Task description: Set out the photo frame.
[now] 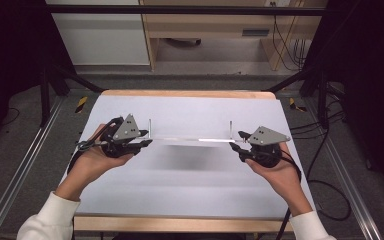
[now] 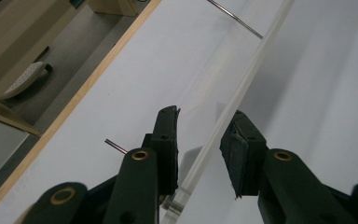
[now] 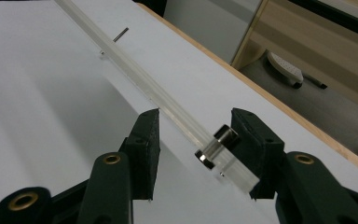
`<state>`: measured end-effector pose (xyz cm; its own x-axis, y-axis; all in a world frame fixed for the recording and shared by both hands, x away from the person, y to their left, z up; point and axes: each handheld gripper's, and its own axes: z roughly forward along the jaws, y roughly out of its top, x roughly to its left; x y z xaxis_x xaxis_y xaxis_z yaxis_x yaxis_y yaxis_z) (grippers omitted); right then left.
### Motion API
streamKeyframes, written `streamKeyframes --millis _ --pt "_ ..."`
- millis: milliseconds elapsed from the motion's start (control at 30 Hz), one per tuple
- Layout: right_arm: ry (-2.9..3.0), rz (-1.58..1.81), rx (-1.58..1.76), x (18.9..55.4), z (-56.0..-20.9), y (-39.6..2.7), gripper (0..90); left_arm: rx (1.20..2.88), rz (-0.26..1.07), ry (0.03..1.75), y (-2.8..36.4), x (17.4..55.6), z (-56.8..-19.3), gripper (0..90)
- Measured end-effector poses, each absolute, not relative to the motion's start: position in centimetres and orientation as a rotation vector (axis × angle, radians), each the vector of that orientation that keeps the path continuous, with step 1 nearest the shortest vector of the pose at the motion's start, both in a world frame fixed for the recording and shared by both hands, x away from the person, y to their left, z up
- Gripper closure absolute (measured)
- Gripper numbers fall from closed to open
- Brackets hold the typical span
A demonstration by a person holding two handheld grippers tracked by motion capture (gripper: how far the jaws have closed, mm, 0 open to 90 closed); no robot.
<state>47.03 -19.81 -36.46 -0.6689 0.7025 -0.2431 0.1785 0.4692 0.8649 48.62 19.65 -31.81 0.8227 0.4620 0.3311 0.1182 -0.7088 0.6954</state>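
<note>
The clear bar [image 1: 190,140] hangs level above the white table [image 1: 190,185], its ends between the left gripper [image 1: 147,138] and right gripper [image 1: 236,140], both part-open, pad contact unclear, presumably sharing its load.

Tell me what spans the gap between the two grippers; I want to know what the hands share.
A clear bar with two thin upright pins runs from the left gripper to the right gripper, above the white table, in the high view.
</note>
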Motion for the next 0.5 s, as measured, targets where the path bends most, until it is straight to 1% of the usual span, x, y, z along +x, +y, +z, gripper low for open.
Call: streamKeyframes --millis 267,500 --pt "2.062 1.234 0.723 48.0 -36.7 -20.2 52.4 2.306 0.628 0.430 19.7 50.1 -30.9 64.7" --pt "2.053 1.248 0.737 49.5 -35.8 -20.3 52.3 2.267 0.626 0.451 19.7 51.5 -30.3 61.6"
